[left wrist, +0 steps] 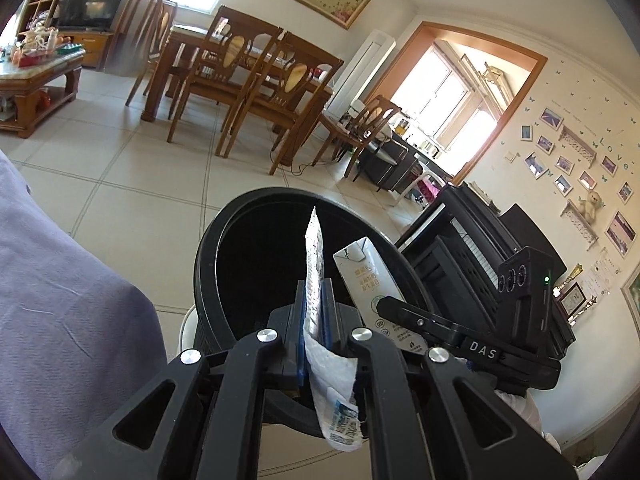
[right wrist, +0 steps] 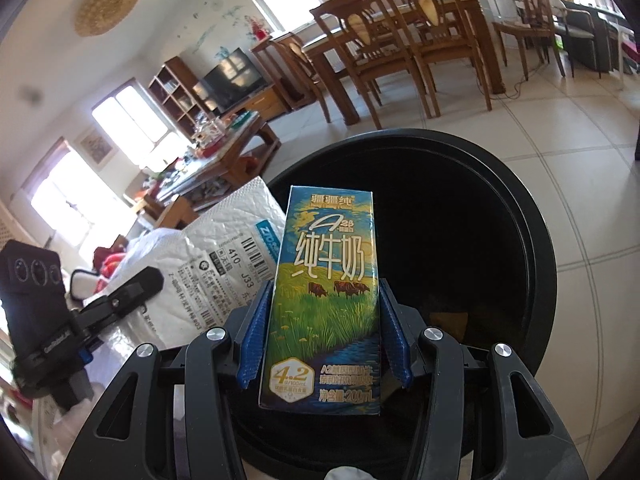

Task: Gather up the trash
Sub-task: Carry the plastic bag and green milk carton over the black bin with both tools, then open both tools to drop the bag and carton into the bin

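The left gripper [left wrist: 316,316] is clamping its blue pads tight on a white padded mailer [left wrist: 320,280], holding it edge-up so the pointed top is standing over the open mouth of the black trash bin [left wrist: 208,256]. The right gripper [right wrist: 324,332] is gripping a milk carton [right wrist: 324,296] by its two narrow sides, jaws part-way apart, the carton filling the gap between them. It is hanging upright above the bin's near rim, just beside the mailer. The bin is standing on the tiled floor [left wrist: 132,200], with the dining chairs [left wrist: 256,92] well apart behind it.
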Motion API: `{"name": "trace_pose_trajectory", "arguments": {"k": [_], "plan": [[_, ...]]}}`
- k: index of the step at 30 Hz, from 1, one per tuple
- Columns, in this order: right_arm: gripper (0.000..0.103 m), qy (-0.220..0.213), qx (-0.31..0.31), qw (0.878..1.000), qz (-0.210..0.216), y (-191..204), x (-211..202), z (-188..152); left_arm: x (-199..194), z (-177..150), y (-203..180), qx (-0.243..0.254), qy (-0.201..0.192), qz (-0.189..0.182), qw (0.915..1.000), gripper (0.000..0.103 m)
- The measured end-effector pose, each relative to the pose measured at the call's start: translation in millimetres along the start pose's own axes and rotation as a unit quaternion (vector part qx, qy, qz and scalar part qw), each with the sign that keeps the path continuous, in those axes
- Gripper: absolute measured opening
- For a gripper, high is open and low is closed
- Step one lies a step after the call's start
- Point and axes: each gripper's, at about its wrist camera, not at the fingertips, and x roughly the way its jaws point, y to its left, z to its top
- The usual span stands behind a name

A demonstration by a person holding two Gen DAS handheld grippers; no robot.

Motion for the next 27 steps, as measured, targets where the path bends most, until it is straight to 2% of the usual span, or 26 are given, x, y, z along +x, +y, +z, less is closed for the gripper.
{"name": "trace_pose_trajectory", "arguments": {"k": [7,13,16,18,21,25,27], "plan": [[0.051,0.003,-0.015,1.000,-0.007,5.8,9.1,-0.7,4.1,-2.5,8.4,-0.010,0.015,0.011,0.9998,0.010],[0.052,0.005,-0.019,1.000,-0.012,27.2,12.3,0.0,1.1,-3.7,5.7,-0.007,0.018,0.020,0.9996,0.012],[0.052,0.007,-0.019,1.000,-0.014,28.0,14.2,0.4,-1.3,-5.2,3.9,-0.005,0.018,0.022,0.9996,0.023],[0.052,0.009,-0.020,1.000,-0.015,31.6,13.7,0.9,-0.8,-3.6,1.5,-0.003,0.019,0.022,0.9996,0.027],[0.057,0.011,-0.021,1.000,-0.016,33.1,14.2,1.8,-3.3,-5.7,0.7,-0.001,0.018,0.020,0.9996,0.028],[0.057,0.009,-0.025,0.999,-0.018,33.8,15.1,3.2,-8.2,-7.0,2.6,-0.004,0.017,0.016,0.9997,0.028],[0.057,0.007,-0.027,0.999,-0.019,37.0,14.5,4.7,-11.0,-6.4,4.0,-0.004,0.017,0.013,0.9998,0.035]]}}
